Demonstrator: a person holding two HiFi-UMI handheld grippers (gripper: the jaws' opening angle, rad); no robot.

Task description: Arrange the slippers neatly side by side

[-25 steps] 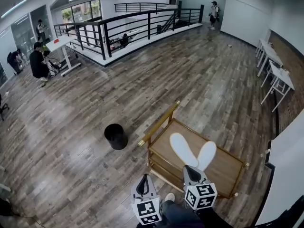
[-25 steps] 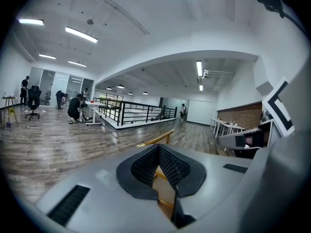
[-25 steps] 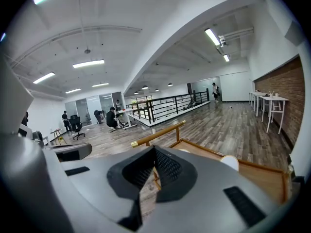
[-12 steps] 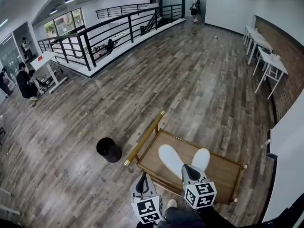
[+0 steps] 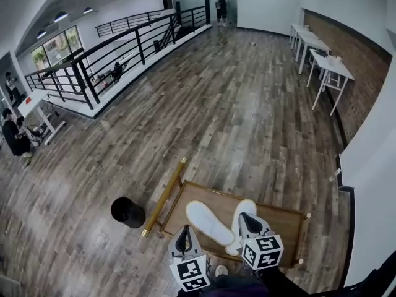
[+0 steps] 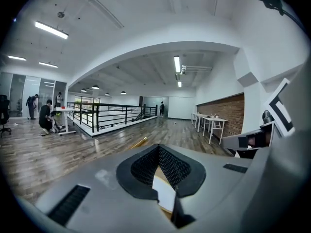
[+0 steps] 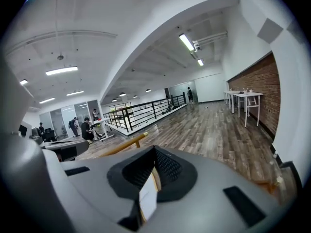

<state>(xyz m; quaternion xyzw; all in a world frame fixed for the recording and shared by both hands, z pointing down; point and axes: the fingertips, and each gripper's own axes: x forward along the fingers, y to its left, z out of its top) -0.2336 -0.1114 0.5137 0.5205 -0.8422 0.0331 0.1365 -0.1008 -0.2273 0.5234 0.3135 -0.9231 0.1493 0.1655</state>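
Two white slippers lie soles up in a V on a low wooden table (image 5: 291,224). The left slipper (image 5: 209,221) slants up and to the left. The right slipper (image 5: 245,208) points away, and their near ends meet. My left gripper (image 5: 184,240) hovers at the table's near edge, shut and holding nothing. My right gripper (image 5: 249,223) hangs over the right slipper's near end, also shut. In the left gripper view the left gripper (image 6: 158,160) shows a white sliver below its closed pads. The right gripper view shows the right gripper (image 7: 152,165) the same way.
A black round bin (image 5: 127,212) stands on the wood floor left of the table. A brass-coloured rail (image 5: 163,198) runs along the table's left side. A white wall (image 5: 371,184) is close on the right. A black railing (image 5: 117,51) and white desks (image 5: 322,60) stand far off, with people in the distance.
The head view has swung, so the table, slippers and bin now sit lower and further left in the picture. Both grippers keep their places in the view, still shut.
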